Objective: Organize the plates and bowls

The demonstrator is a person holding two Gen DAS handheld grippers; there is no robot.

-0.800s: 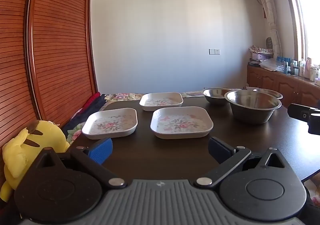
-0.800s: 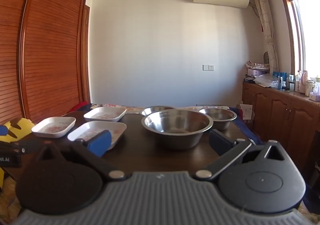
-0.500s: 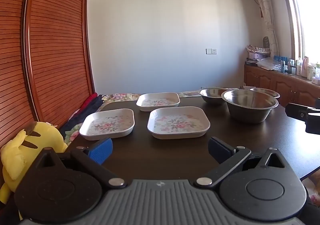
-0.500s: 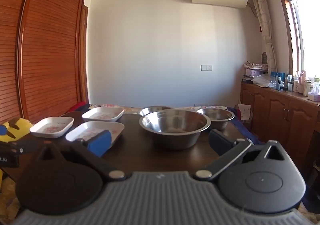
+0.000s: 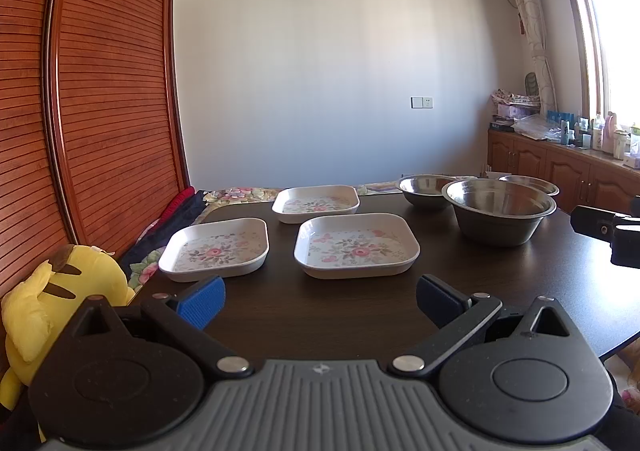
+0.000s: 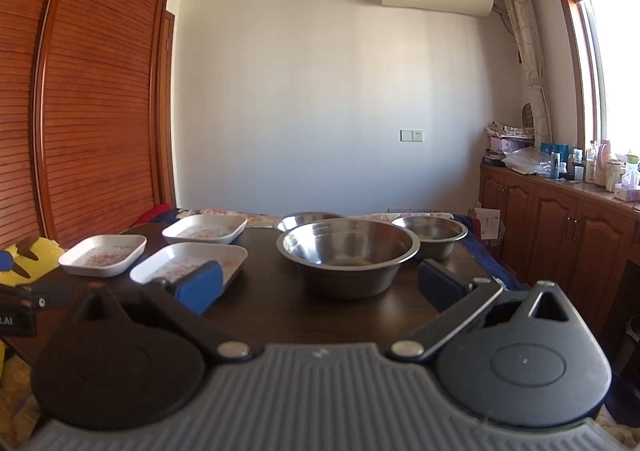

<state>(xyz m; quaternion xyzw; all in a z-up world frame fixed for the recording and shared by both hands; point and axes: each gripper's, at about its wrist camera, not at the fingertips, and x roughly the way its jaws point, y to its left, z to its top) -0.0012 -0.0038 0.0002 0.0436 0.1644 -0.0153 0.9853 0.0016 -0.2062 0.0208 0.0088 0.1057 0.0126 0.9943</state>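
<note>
Three square white plates with a flower print lie on the dark table: a near left plate, a near middle plate and a far plate. To their right stands a large steel bowl, with two smaller steel bowls behind it. My left gripper hovers open over the table's near edge, short of the plates. My right gripper is open and empty, facing the large bowl. The plates sit to its left.
A yellow plush toy lies off the table's left corner beside a slatted wooden wardrobe. Folded fabrics lie beyond the table's left edge. A wooden cabinet topped with bottles runs along the right wall under the window.
Both views have tipped slightly upward and drifted a little, so plates and bowls sit a bit lower and further left in frame. Nothing on the table has moved.
</note>
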